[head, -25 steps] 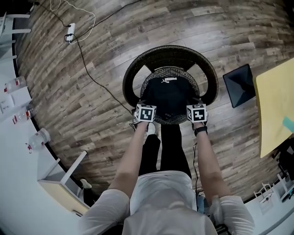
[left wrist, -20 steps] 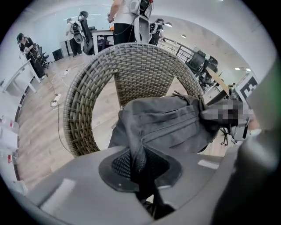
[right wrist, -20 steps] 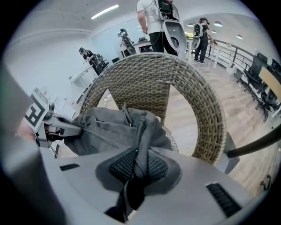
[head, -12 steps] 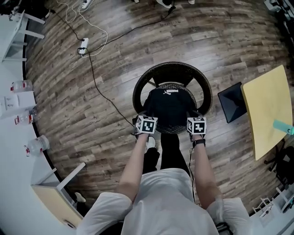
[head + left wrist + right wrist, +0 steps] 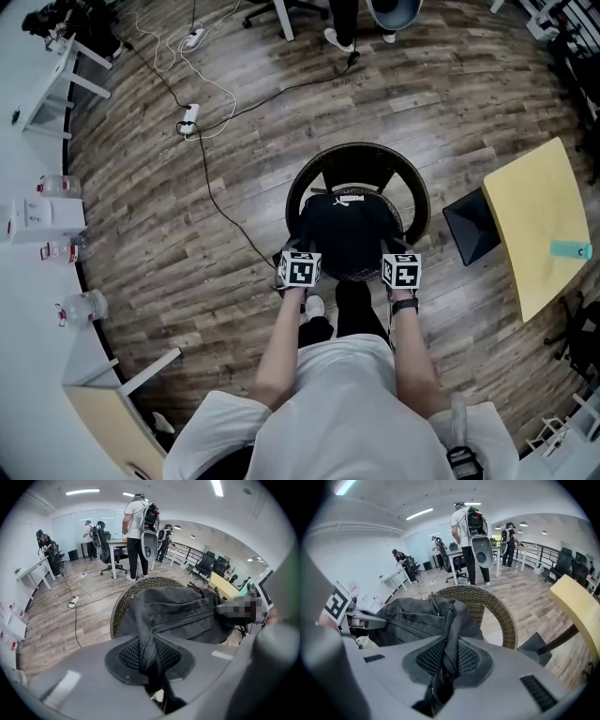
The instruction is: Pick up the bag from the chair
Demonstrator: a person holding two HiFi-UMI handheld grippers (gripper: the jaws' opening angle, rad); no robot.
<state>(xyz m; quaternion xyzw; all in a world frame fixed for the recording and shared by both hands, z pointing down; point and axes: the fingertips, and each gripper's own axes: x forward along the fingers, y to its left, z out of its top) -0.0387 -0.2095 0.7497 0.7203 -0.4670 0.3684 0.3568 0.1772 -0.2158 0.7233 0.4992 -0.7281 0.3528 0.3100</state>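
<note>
Wood-plank flooring [image 5: 141, 234] filled the room, with a white power strip [image 5: 190, 116] lying on it at the upper left. Further right, the left gripper [image 5: 300, 258] had its jaws pinched tight on a fold of the black bag [image 5: 347, 225] (fabric bunched between the pads). That bag spread over the round wicker chair [image 5: 305, 187], stretched between both tools. Its other edge was clamped in the right gripper [image 5: 400, 258]. Farther right stood a yellow table [image 5: 534, 225].
</note>
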